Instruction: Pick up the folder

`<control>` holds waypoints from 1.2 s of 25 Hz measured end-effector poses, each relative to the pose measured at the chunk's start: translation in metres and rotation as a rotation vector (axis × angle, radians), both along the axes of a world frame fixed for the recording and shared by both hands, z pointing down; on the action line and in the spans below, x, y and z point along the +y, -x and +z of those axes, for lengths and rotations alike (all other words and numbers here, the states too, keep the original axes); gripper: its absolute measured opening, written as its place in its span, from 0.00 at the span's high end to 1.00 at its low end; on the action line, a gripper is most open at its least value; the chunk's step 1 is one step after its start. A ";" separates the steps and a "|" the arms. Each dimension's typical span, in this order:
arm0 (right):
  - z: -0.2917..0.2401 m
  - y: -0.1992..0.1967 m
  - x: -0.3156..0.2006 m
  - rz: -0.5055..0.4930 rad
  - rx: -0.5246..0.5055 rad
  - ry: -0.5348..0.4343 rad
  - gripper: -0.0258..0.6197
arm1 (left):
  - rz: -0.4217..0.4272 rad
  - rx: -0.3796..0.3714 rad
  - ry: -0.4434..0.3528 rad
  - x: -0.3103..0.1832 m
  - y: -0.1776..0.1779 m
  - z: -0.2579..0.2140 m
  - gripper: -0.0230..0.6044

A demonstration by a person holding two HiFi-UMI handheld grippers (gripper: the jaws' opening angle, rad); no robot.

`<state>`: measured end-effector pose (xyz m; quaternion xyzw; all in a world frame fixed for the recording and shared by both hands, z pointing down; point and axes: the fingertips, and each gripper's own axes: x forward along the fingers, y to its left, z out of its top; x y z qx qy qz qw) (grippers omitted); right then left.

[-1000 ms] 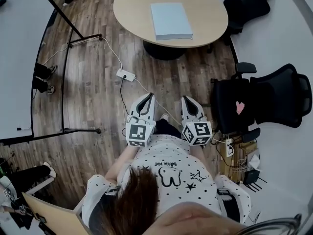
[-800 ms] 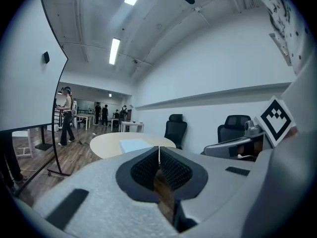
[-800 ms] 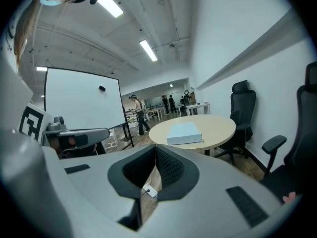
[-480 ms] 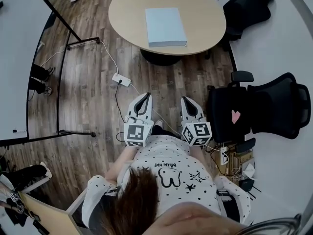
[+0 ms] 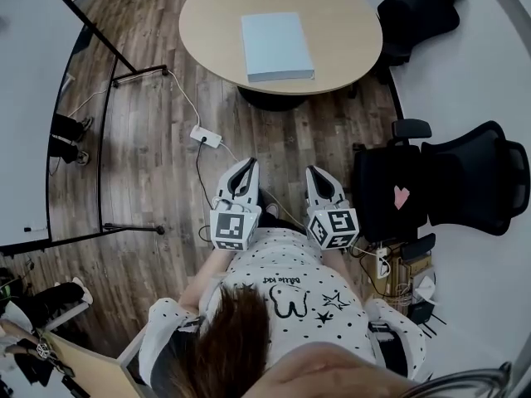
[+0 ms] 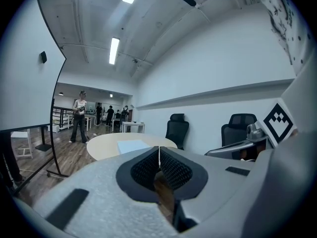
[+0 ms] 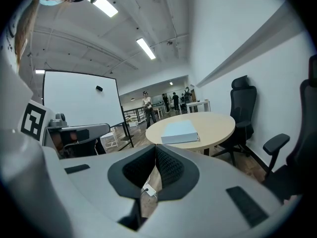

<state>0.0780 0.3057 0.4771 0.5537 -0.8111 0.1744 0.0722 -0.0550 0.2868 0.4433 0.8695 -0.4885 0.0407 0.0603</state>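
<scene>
Folder (image 5: 277,46) flat by table (image 5: 207,23) edge. Short of table: open floor (image 5: 158,181), power strip (image 5: 206,136); chair (image 5: 415,11) at right. Left gripper (image 5: 246,165), right gripper (image 5: 315,172): jaws pressed together, empty.

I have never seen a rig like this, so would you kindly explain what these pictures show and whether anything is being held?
No robot here: a person holds the left hand-held gripper and the right hand-held gripper, one per hand. The head view looks down from the person's head; each gripper view looks along its own jaws. Both pairs of jaws are shut and empty. The light blue folder lies flat on the round table ahead, untouched.
</scene>
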 end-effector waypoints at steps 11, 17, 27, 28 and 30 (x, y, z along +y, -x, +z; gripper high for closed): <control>0.003 0.020 -0.057 0.017 0.008 0.012 0.95 | 0.029 0.016 0.014 -0.057 0.015 0.004 0.93; -0.006 0.043 -0.115 0.031 0.011 -0.008 0.95 | 0.063 0.017 -0.001 -0.120 0.034 -0.003 0.93; -0.004 0.058 -0.178 0.102 0.010 -0.014 0.95 | 0.134 0.016 0.004 -0.187 0.050 0.002 0.93; -0.004 0.059 -0.180 0.108 0.010 -0.014 0.95 | 0.137 0.016 0.006 -0.190 0.051 0.003 0.93; -0.006 0.061 -0.184 0.116 0.012 -0.015 0.95 | 0.140 0.019 0.007 -0.195 0.055 0.003 0.93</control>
